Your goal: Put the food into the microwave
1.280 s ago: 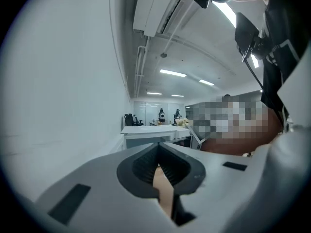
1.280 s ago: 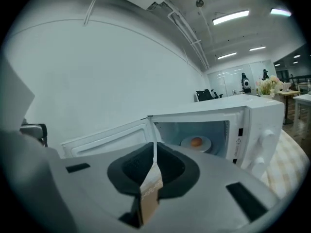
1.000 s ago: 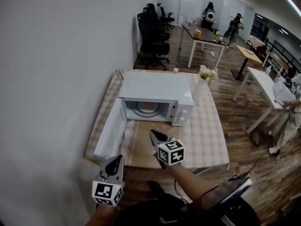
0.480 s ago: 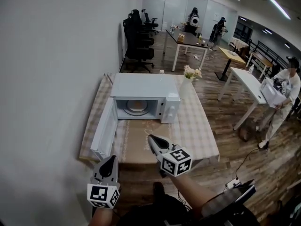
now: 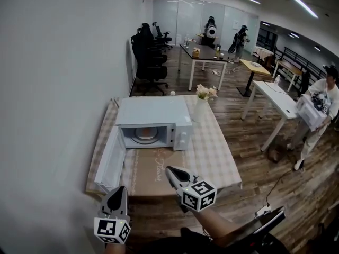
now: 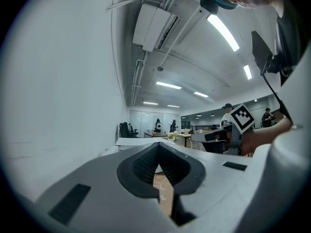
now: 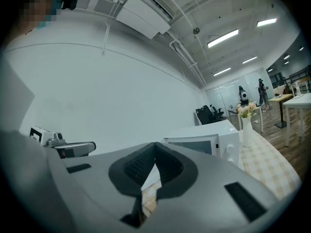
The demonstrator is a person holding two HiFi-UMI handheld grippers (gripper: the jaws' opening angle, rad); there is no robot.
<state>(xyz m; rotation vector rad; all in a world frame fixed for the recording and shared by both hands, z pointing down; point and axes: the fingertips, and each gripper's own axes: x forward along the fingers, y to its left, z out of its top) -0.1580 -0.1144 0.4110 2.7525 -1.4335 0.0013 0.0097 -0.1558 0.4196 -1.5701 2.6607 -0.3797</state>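
Clearly, both your grippers are empty with jaws pressed together, the left gripper point(image 5: 117, 194) and right gripper point(image 5: 175, 173) held well short of the table point(image 5: 214, 155). The food point(image 5: 145, 134), a plate by the look of it, sits inside the microwave point(image 5: 153, 112), whose door point(image 5: 108, 160) stands wide open at the left. The risk is that door: shove it with closed tips and they may slip off, or the oven may slide toward the vase point(image 5: 200, 109) just beside it.

Bright overhead strip lights point(image 5: 315, 7) w/ fisheye warp, dark corners.
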